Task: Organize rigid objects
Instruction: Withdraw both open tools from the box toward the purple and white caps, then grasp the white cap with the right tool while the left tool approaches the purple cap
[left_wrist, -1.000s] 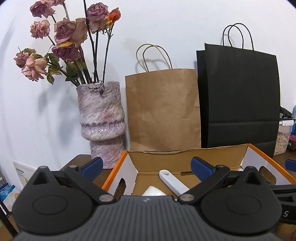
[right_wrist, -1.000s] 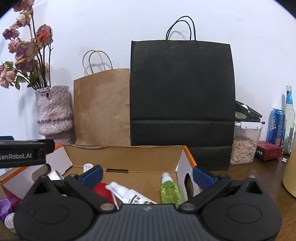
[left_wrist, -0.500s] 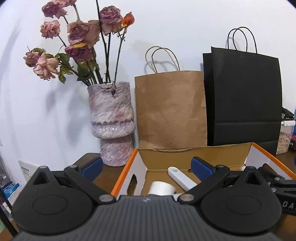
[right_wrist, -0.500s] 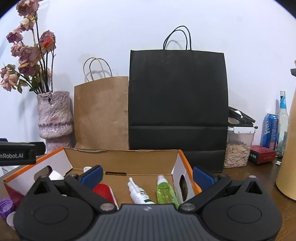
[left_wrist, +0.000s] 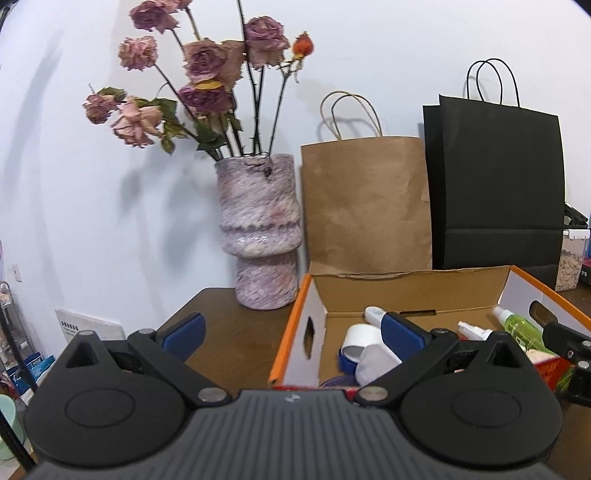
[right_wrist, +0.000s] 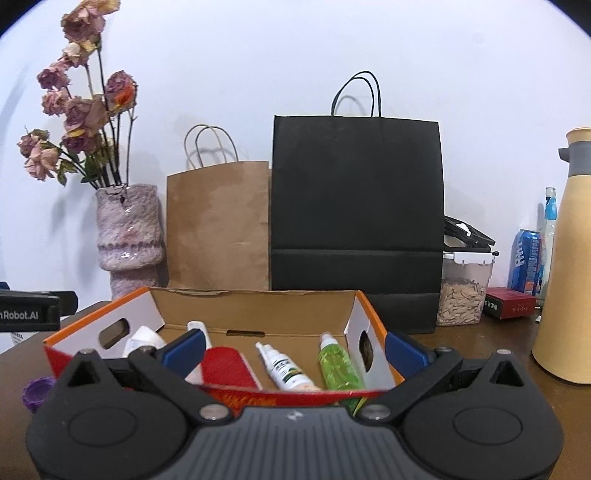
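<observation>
An open cardboard box with orange rims (right_wrist: 369, 314) (left_wrist: 295, 325) stands on the brown table. In it lie a green bottle (right_wrist: 338, 369), a white spray bottle (right_wrist: 284, 369), a red flat object (right_wrist: 225, 367), a white tube (right_wrist: 195, 326) and a white roll (left_wrist: 360, 338). My right gripper (right_wrist: 293, 349) is open and empty, just in front of the box. My left gripper (left_wrist: 291, 332) is open and empty, at the box's left front corner. A purple cap (right_wrist: 37, 391) lies on the table left of the box.
A vase of dried roses (left_wrist: 258, 236), a brown paper bag (right_wrist: 218, 225) and a black paper bag (right_wrist: 356, 218) stand against the wall behind the box. At the right are a seed jar (right_wrist: 463, 288), a blue can (right_wrist: 526, 258), a red box (right_wrist: 509, 302) and a yellow jug (right_wrist: 565, 266).
Both grippers have pulled back and tilted, so more of the box's inside and the table shows. The left view has swung left. Both stay open and empty.
</observation>
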